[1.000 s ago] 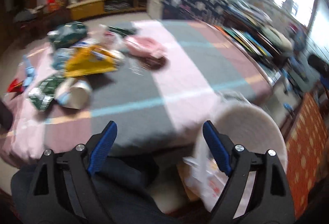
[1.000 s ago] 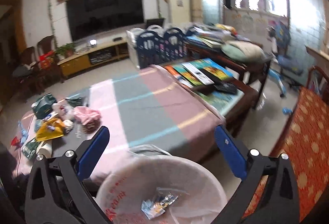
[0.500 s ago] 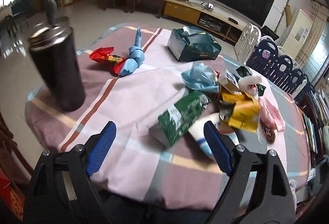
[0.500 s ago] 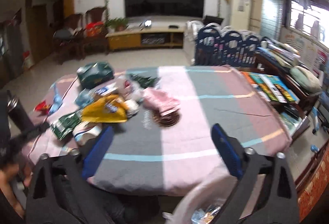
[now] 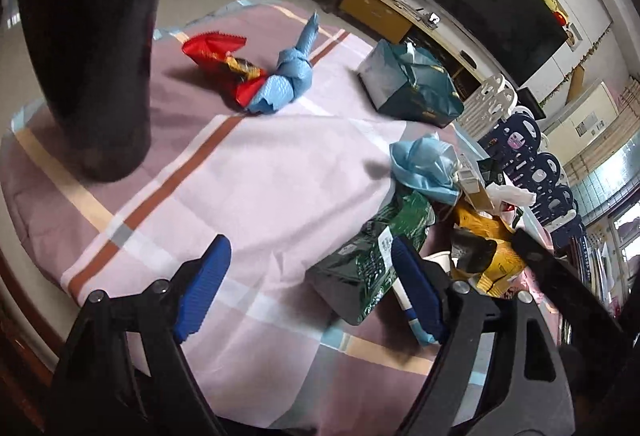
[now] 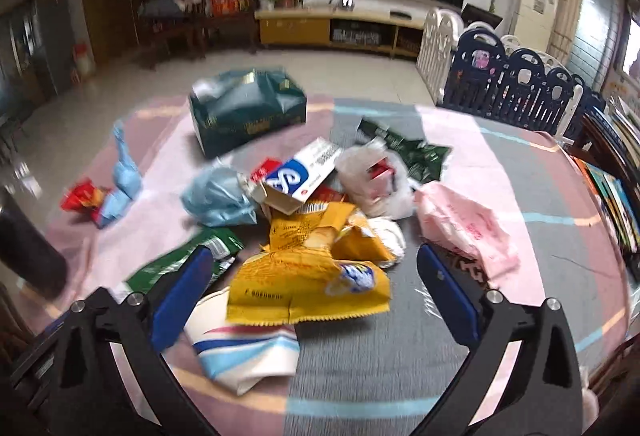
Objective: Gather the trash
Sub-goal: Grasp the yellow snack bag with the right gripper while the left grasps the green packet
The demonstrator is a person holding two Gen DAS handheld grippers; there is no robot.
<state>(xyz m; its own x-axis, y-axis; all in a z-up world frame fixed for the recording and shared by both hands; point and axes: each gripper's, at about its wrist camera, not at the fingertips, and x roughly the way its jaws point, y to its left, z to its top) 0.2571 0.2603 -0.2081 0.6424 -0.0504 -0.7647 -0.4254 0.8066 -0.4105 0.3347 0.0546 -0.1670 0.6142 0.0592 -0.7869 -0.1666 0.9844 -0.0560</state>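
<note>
Left gripper: jaws wide, just narrowing slightly, empty; ribbed blue pads.
Right gripper: jaws wide, just reopening, empty, above crinkled yellow bag.
Trash: heaped on striped tablecloth; glossy green packet, crushed paper cup, knotted blue bag.
Flask: dark, cylindrical, upright.

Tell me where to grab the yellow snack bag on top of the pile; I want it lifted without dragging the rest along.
Probably the yellow snack bag's near serrated edge, from above on the camera side. It lies flat and crumpled atop the paper cup, its free edge overhanging toward the open right gripper, so the pads could pinch the foil alone.
</note>
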